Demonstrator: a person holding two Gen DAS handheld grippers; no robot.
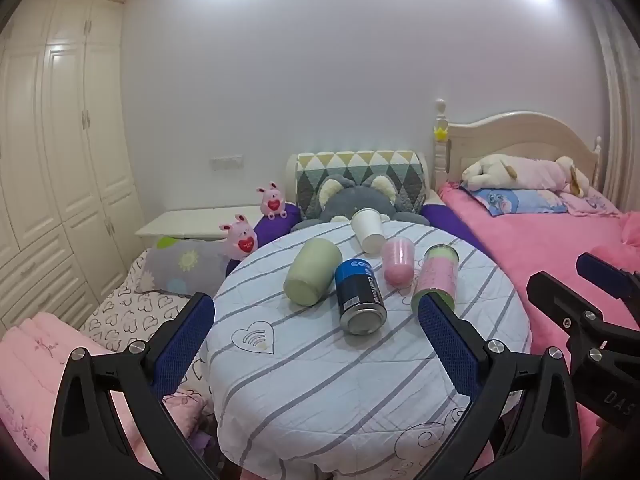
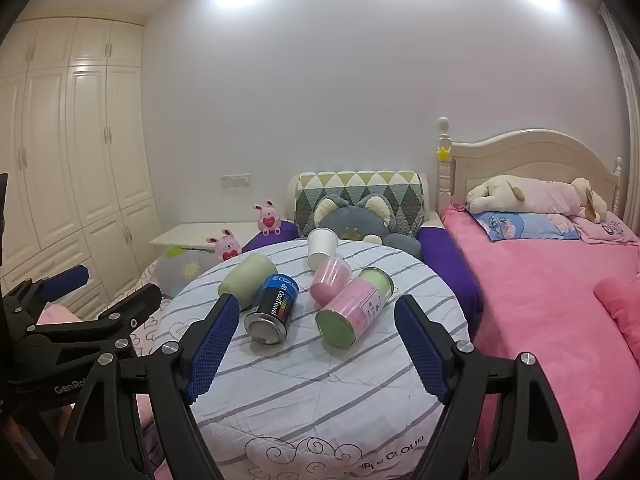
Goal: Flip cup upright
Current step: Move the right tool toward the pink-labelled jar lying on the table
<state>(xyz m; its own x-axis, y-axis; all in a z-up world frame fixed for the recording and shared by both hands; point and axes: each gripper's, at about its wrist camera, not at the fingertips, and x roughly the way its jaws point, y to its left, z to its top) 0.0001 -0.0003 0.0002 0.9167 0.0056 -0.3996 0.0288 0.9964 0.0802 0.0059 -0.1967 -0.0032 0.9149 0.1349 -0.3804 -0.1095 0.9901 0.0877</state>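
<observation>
The left gripper [image 1: 316, 312] had two black plastic fingers with triangular cut-outs, each faced on the inside with a blue, mesh-textured pad [image 1: 185, 344]. Silver round screws [image 1: 137, 345] sat at the finger joints. The right gripper [image 2: 314, 338] looked the same: black arms, blue textured pads [image 2: 420, 354], silver screws [image 2: 464, 346]. White lettering, partly readable as "GenRo", marked the left gripper's black body at the lower left of the right wrist view.

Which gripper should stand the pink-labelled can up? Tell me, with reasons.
Right, probably. The pink-labelled can lies centred between the open right gripper fingers; in the left wrist view it lies behind the left gripper right finger, off-centre.
</observation>
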